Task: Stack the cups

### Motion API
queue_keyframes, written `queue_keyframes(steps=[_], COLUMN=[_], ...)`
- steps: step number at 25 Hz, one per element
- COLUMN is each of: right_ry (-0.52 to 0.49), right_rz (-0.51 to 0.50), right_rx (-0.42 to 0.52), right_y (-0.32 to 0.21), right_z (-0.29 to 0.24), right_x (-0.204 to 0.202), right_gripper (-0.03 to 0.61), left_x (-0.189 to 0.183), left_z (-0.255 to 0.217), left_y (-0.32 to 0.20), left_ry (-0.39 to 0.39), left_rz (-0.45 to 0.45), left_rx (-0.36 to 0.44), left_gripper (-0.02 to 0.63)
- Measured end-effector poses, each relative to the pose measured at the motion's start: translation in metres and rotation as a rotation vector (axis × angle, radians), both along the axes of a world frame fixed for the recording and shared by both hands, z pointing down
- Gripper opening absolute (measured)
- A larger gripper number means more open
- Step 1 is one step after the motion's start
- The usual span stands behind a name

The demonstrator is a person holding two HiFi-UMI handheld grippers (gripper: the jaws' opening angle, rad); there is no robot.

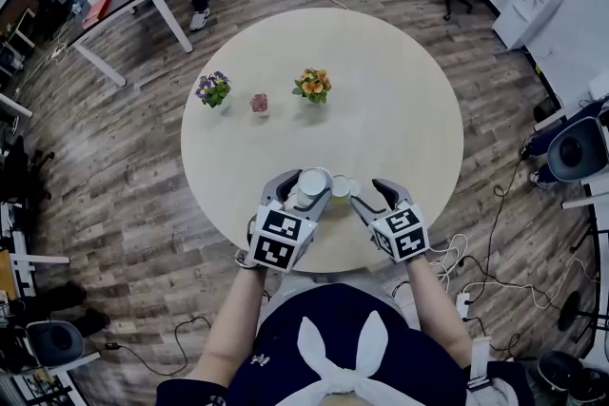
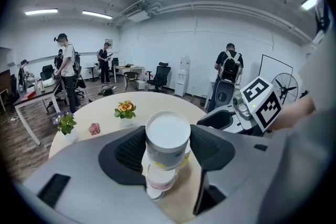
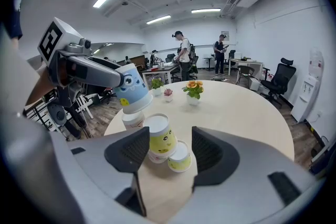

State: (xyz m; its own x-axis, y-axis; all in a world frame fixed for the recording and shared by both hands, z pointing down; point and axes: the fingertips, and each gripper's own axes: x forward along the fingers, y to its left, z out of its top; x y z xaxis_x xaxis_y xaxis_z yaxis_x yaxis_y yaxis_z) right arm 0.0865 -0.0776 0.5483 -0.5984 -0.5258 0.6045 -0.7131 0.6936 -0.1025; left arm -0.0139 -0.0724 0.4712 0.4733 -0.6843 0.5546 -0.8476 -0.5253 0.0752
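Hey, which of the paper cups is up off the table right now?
The blue paper cup with the cartoon face, held upside down in the left gripper's fingers. The others, like the yellow paper cup, sit down on the round beige table.

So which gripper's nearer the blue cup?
Left. The left gripper clamps the blue cup in its jaws; the right gripper sits beside it, jaws open around a yellow cup.

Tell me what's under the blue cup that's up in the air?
Another cup stands on the table right under the blue cup. The blue cup's rim hides its top, so I can't tell whether they touch.
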Motion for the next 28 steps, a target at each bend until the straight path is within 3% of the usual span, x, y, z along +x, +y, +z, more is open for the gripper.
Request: queue_keyframes(steps=[17,28], right_ry=[-0.008,0.0], right_rz=[0.01,0.014], right_rx=[0.004,-0.004], right_y=[-0.003,-0.004], right_z=[0.0,0.002], right_x=[0.004,0.007], right_gripper=[0.253,0.252], left_x=[0.013,0.019], left_z=[0.017,0.024], left_y=[-0.002,-0.003], left_ry=[-0.086,-0.097], left_rz=[0.076,0.11], left_rx=[-0.031,-0.044], left_gripper=[0.273,0.273])
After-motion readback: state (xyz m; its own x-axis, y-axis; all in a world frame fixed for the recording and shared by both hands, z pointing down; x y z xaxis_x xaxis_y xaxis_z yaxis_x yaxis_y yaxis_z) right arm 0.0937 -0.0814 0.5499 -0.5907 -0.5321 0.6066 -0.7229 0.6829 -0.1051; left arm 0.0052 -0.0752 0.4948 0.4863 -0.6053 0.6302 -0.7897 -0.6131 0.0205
